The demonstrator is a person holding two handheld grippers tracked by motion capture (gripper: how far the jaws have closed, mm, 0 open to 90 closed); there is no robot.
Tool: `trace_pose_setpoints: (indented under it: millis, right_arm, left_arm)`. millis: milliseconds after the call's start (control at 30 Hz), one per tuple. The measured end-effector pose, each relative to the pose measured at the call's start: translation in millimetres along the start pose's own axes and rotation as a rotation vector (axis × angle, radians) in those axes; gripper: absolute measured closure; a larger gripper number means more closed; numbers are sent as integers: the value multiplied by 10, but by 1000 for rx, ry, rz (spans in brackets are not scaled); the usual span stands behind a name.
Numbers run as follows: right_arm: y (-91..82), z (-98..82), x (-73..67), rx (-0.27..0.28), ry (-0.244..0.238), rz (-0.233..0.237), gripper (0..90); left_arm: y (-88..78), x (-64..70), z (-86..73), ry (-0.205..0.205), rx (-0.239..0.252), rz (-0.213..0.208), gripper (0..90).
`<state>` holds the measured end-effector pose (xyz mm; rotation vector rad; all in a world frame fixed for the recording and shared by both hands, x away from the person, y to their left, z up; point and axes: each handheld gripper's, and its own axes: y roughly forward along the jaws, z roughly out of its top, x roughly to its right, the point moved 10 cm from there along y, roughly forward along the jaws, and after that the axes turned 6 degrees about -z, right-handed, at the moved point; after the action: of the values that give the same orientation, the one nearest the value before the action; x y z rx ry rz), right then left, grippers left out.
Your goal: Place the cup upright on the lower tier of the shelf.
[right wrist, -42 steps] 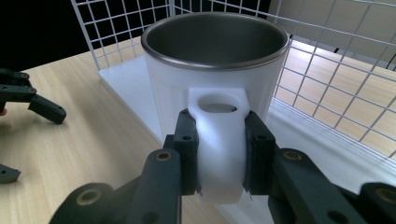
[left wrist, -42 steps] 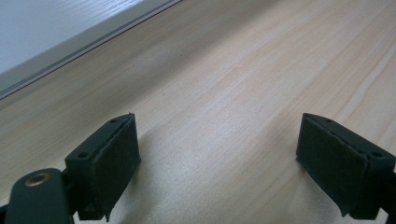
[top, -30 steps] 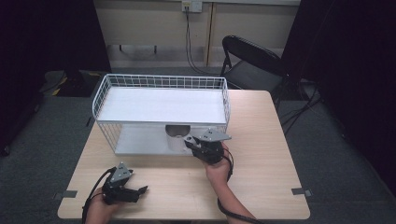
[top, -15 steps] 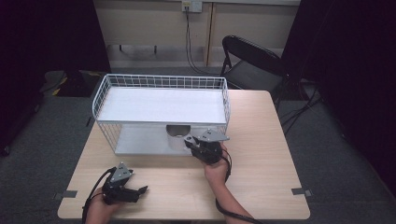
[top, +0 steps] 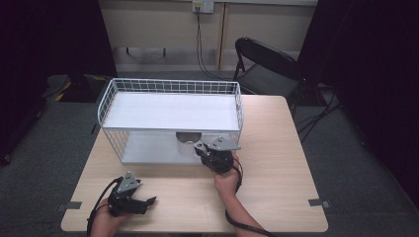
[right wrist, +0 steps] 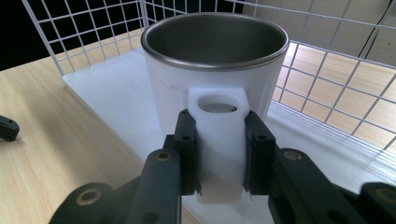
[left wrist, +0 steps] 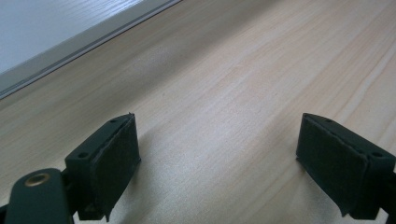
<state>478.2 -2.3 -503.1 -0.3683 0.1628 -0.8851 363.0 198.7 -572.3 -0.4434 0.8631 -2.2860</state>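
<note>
**Right gripper grasps the mug by its handle at the lower shelf of the wire rack**

The right gripper (right wrist: pixel 219 154) is clenched on the white handle (right wrist: pixel 218 140) of a mug (right wrist: pixel 215 70). Both black pads press on the two sides of the handle, and the handle fills the gap between them. The mug is white outside and grey metal inside, it stands upright, and nothing can be seen inside it. It is at the front edge of the lower shelf (right wrist: pixel 116 102) of a white wire rack (top: pixel 170 89), with the wire walls around and behind it. From these views I cannot tell if its bottom rests on the shelf or is slightly above it.

In the high view the right gripper (top: pixel 213 157) is at the open front of the rack, under the upper shelf (top: pixel 168 111), and the mug (top: pixel 188 143) is just behind it, partly covered by this shelf. The right hand (top: pixel 226 178) comes from the bottom edge.

The left gripper (top: pixel 132 195) lies low on the wooden table (top: pixel 276 148), near the front left corner and well apart from the rack. In the left gripper view its jaws are wide apart, released, with bare table between them.
</note>
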Motion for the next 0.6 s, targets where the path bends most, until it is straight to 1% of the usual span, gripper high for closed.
trace_pose_setpoints:
  millis: [400,500,600]
  right_arm:
    - [55,16,-28,7,5,-40,710]
    - [77,27,-30,2,-1,-41,710]
    - [91,31,-34,0,6,-43,710]
  left_arm:
    - [0,0,0,0,0,0,125]
    - [0,0,-1,1,-1,0,125]
    - [0,0,0,0,0,0,125]
